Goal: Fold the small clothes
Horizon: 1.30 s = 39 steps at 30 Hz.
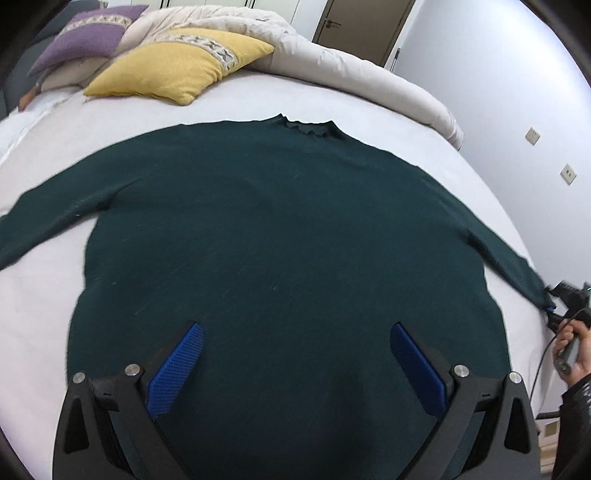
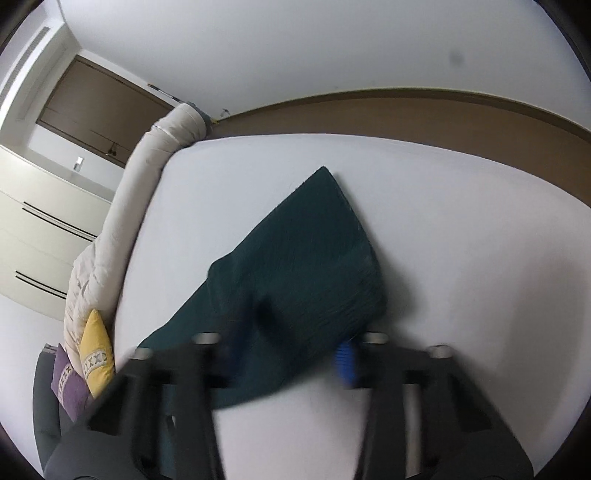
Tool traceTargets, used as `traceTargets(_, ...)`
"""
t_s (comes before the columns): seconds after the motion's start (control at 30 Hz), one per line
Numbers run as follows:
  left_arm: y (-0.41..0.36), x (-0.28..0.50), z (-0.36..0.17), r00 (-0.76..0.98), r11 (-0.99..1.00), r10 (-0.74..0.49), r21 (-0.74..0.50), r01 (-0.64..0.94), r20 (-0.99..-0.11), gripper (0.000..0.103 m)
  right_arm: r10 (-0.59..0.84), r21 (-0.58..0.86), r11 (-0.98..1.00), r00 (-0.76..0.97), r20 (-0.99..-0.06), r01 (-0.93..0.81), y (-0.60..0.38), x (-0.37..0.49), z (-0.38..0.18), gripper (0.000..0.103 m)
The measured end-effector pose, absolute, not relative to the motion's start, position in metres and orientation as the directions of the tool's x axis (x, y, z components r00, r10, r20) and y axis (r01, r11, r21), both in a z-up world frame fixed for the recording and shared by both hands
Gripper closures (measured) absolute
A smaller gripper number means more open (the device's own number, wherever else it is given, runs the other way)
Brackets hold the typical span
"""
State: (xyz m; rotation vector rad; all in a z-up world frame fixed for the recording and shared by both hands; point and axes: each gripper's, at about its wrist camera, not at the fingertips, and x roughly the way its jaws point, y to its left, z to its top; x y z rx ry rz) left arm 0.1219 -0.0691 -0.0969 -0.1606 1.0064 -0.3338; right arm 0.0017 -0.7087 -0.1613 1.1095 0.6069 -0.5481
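A dark green sweater (image 1: 277, 221) lies flat on the white bed sheet (image 1: 229, 107), collar away from me and both sleeves spread out. My left gripper (image 1: 297, 332) hangs over the lower body of the sweater, open, with its blue pads (image 1: 184, 362) wide apart and nothing between them. At the far right, my right gripper (image 1: 554, 302) is at the end of the right sleeve. In the right wrist view, which is blurred, the sleeve (image 2: 306, 240) runs into my right gripper (image 2: 295, 332). The jaws stand close together on the cuff and one blue pad (image 2: 345, 363) shows.
A yellow pillow (image 1: 177, 62) and a purple pillow (image 1: 85, 33) sit at the head of the bed, beside a rolled cream duvet (image 1: 351, 74). A person's hand (image 1: 576, 354) holds the right gripper past the bed's right edge. A door (image 1: 362, 26) and a wall lie beyond.
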Motion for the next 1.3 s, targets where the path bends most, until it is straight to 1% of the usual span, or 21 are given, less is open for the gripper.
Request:
traceTargets(0.03, -0.065, 0.124, -0.098, 0.482, 0.930, -0.367, -0.310, 0.196, -0.796, 0.000, -0.108, 0.639, 0.340, 0.704, -0.702, 0.690, -0.714, 0.007, -0.162, 0.091)
traceTargets(0.1, -0.058, 0.132, -0.101, 0.472, 0.918, -0.396, -0.351, 0.185, -0.787, 0.001, -0.130, 0.615, 0.354, 0.688, -0.714, 0.705, -0.721, 0.018, -0.152, 0.095)
traceTargets(0.2, -0.044, 0.138, -0.104, 0.468, 0.903, -0.426, -0.397, 0.165, -0.774, 0.006, -0.183, 0.541, 0.446, 0.664, -0.725, 0.713, -0.700, 0.046, -0.124, 0.096)
traceTargets(0.27, -0.034, 0.141, -0.104, 0.475, 0.896, -0.437, -0.418, 0.151, -0.764, 0.009, -0.176, 0.522, 0.512, 0.678, -0.713, 0.682, -0.679, 0.071, -0.104, 0.097)
traceTargets(0.37, -0.020, 0.147, -0.105, 0.483, 0.882, -0.455, -0.454, 0.129, -0.748, 0.010, -0.121, 0.481, 0.655, 0.710, -0.694, 0.582, -0.625, 0.130, -0.070, 0.097)
traceTargets(0.47, -0.004, 0.152, -0.105, 0.494, 0.865, -0.474, -0.489, 0.108, -0.729, 0.010, -0.025, 0.429, 0.795, 0.730, -0.683, 0.429, -0.543, 0.198, -0.048, 0.097)
traceTargets(0.57, 0.009, 0.155, -0.106, 0.505, 0.854, -0.485, -0.510, 0.098, -0.714, 0.010, 0.088, 0.423, 0.858, 0.726, -0.683, 0.293, -0.459, 0.249, -0.046, 0.097)
traceTargets(0.67, 0.020, 0.159, -0.105, 0.517, 0.850, -0.486, -0.519, 0.092, -0.705, 0.010, 0.183, 0.443, 0.869, 0.689, -0.701, 0.221, -0.392, 0.289, -0.066, 0.096)
traceTargets(0.73, 0.023, 0.161, -0.106, 0.522, 0.851, -0.483, -0.518, 0.089, -0.703, 0.010, 0.232, 0.468, 0.856, 0.647, -0.727, 0.218, -0.363, 0.305, -0.092, 0.091)
traceTargets(0.77, 0.023, 0.162, -0.106, 0.522, 0.851, -0.482, -0.517, 0.091, -0.703, 0.010, 0.247, 0.471, 0.854, 0.626, -0.740, 0.219, -0.354, 0.308, -0.109, 0.081)
traceTargets(0.8, 0.022, 0.164, -0.106, 0.521, 0.852, -0.483, -0.516, 0.093, -0.704, 0.010, 0.276, 0.485, 0.848, 0.605, -0.747, 0.213, -0.347, 0.314, -0.120, 0.063)
traceTargets(0.83, 0.020, 0.166, -0.106, 0.518, 0.851, -0.486, -0.515, 0.100, -0.704, 0.010, 0.288, 0.491, 0.844, 0.591, -0.753, 0.214, -0.335, 0.305, -0.130, 0.053)
traceTargets(0.87, 0.020, 0.167, -0.105, 0.517, 0.852, -0.488, -0.513, 0.106, -0.703, 0.009, 0.305, 0.508, 0.836, 0.596, -0.743, 0.205, -0.325, 0.288, -0.142, 0.045)
traceTargets(0.93, 0.011, 0.172, -0.106, 0.509, 0.854, -0.490, -0.506, 0.119, -0.708, 0.009, 0.300, 0.505, 0.845, 0.626, -0.720, 0.175, -0.315, 0.251, -0.147, 0.041)
traceTargets(1.0, -0.002, 0.178, -0.108, 0.493, 0.852, -0.500, -0.507, 0.133, -0.712, 0.009, 0.285, 0.498, 0.854, 0.664, -0.691, 0.152, -0.323, 0.213, -0.137, 0.035)
traceTargets(1.07, -0.025, 0.190, -0.108, 0.477, 0.851, -0.510, -0.499, 0.160, -0.716, 0.009, 0.283, 0.506, 0.852, 0.690, -0.666, 0.138, -0.347, 0.193, -0.126, 0.034)
traceTargets(1.17, -0.068, 0.215, -0.109, 0.453, 0.862, -0.503, -0.464, 0.203, -0.736, 0.011, 0.207, 0.463, 0.868, 0.717, -0.665, 0.179, -0.386, 0.155, -0.115, 0.034)
traceTargets(1.2, -0.082, 0.225, -0.111, 0.439, 0.863, -0.503, -0.458, 0.213, -0.745, 0.018, 0.177, 0.453, 0.868, 0.725, -0.666, 0.204, -0.400, 0.145, -0.113, 0.034)
traceTargets(1.23, -0.092, 0.232, -0.113, 0.426, 0.865, -0.501, -0.451, 0.221, -0.753, 0.021, 0.153, 0.447, 0.866, 0.730, -0.666, 0.226, -0.414, 0.138, -0.112, 0.034)
traceTargets(1.3, -0.119, 0.252, -0.122, 0.384, 0.875, -0.484, -0.423, 0.237, -0.786, 0.035, 0.121, 0.441, 0.857, 0.729, -0.674, 0.266, -0.449, 0.140, -0.110, 0.034)
